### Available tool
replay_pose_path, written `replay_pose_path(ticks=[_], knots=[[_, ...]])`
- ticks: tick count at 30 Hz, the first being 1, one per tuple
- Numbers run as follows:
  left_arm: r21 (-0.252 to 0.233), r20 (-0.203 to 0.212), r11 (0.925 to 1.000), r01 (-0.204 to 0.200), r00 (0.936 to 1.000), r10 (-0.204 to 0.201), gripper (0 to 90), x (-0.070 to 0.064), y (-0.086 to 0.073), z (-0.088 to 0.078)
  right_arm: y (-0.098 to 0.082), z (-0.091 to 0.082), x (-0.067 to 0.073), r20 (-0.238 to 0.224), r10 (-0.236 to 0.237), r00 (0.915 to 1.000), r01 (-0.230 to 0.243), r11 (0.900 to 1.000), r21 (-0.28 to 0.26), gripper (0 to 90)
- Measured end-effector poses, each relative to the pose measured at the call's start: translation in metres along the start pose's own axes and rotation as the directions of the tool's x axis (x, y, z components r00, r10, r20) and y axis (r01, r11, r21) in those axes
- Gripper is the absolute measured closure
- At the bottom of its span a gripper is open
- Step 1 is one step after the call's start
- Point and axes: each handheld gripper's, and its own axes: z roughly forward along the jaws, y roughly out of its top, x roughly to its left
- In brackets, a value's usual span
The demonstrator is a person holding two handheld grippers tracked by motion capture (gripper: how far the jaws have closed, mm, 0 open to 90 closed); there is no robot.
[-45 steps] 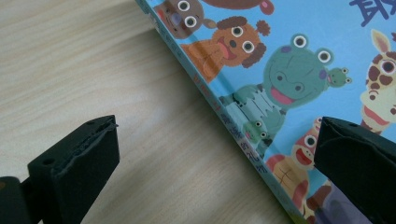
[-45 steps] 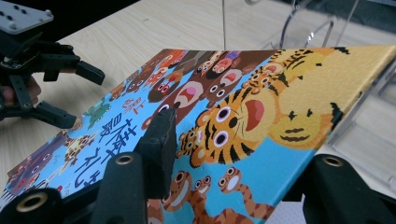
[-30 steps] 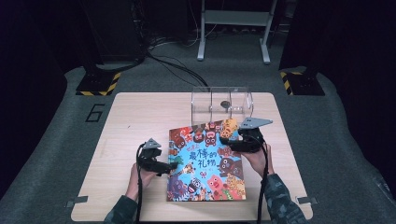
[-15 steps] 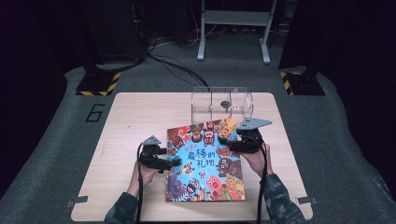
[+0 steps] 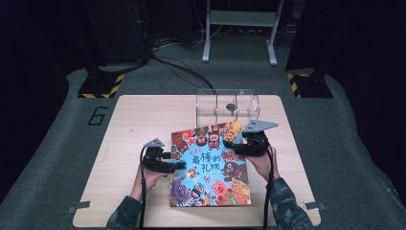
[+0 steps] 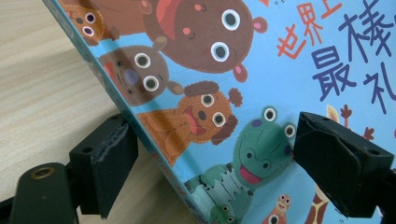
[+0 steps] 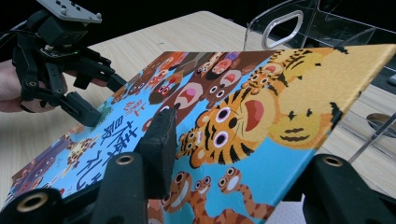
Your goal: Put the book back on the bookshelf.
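- Two grippers are on one picture book (image 5: 209,165), which lies on the worktop (image 5: 124,124) with its far end raised, the cover tilted up toward the clear box (image 5: 226,106).
- From my left gripper (image 6: 205,158) view, the book's spine edge runs between my jaws: one jaw sits on the worktop side of that edge, the other over the cover beside the green frog.
- Those jaws stand wide, with a gap between each pad (image 6: 109,163) and the book, so I read them as open and straddling the edge, not clamped.
- From my right gripper (image 7: 229,163) view, the book's long edge passes between the jaws: one jaw lies on top of the cover next to the tiger faces, the other below the cover's edge.
- I cannot tell from that view whether these jaws actually pinch the book; the lower jaw's contact is hidden by the cover.
- Beyond the right jaws, across the cover, I see the left gripper (image 7: 70,70) and the hand (image 7: 9,88) holding it, at the book's opposite edge.
- In the high view, the left gripper (image 5: 160,160) sits at the book's left edge and the right gripper (image 5: 244,143) at its upper right, both forearms coming in from the near side.
- Just beyond the book's raised end stands the clear box, with a small dark round thing (image 5: 230,106) inside.
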Motion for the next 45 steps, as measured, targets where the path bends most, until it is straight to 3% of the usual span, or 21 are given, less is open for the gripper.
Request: replay_pose_path(ticks=[8, 15, 25, 31, 38, 45], knots=[[0.026, 0.004, 0.9996, 0.004, 1.0000, -0.004, 15.7, 0.001, 0.005, -0.001, 0.000, 0.001, -0.002, -0.011, 0.011, 0.9999, -0.011, 1.000, -0.001, 49.6], [-0.010, 0.003, 0.9999, 0.013, 0.9999, -0.013, 30.2, 0.002, 0.005, -0.012, 0.000, 0.000, -0.008, -0.066, 0.050, 0.9966, -0.049, 0.999, 0.020, 52.2], [-0.023, -0.018, 0.9997, -0.007, 0.9998, 0.006, 38.7, 0.000, 0.006, -0.022, 0.000, 0.003, -0.013, -0.050, 0.121, 0.9914, -0.117, 0.990, 0.079, 52.0], [-0.033, -0.045, 0.9989, -0.032, 0.9985, 0.030, 41.2, -0.002, 0.008, -0.027, 0.003, 0.004, -0.012, -0.036, 0.140, 0.9896, -0.136, 0.986, 0.094, 51.4], [-0.053, -0.058, 0.9975, -0.047, 0.9974, 0.044, 45.3, -0.005, 0.010, -0.032, 0.003, 0.003, -0.014, -0.027, 0.148, 0.9885, -0.145, 0.985, 0.091, 50.9], [-0.079, -0.084, 0.9930, -0.087, 0.9932, 0.081, 47.5, -0.010, 0.013, -0.039, 0.005, 0.001, -0.014, -0.031, 0.136, 0.9903, -0.132, 0.987, 0.095, 50.3]])
